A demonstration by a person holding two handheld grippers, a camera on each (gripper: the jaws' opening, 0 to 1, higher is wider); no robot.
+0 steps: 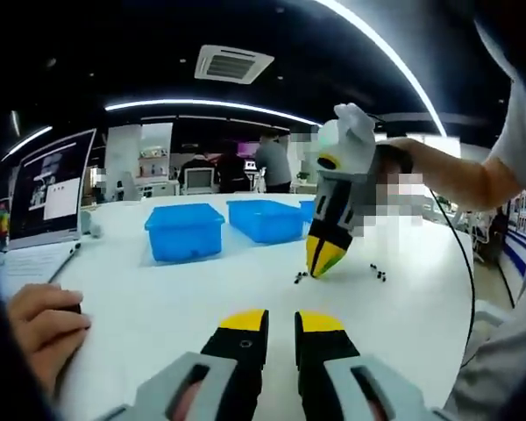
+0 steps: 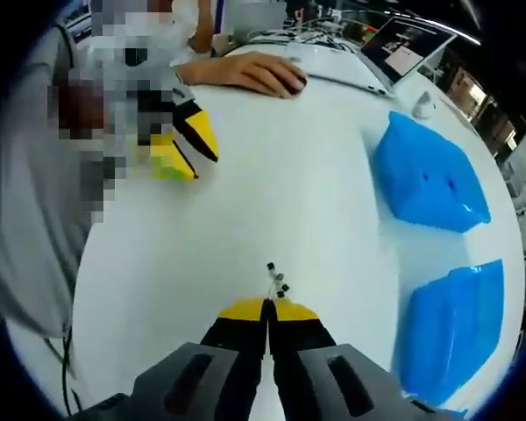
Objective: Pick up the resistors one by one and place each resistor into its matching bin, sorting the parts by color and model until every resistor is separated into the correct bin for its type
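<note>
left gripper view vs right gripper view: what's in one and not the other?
Left gripper view alone: people standing in the background, a second small cluster of resistors off to the side, and a third blue bin's corner.
Right gripper view alone: a white mouse-like object near the laptop.
Both: white table, two blue bins, laptop, someone's hand, resistors at the right gripper, left gripper.

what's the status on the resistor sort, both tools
Right tool shut, tips down at the resistor cluster. Left tool open, hovering empty. Blue bins ahead. Nothing blocking.
</note>
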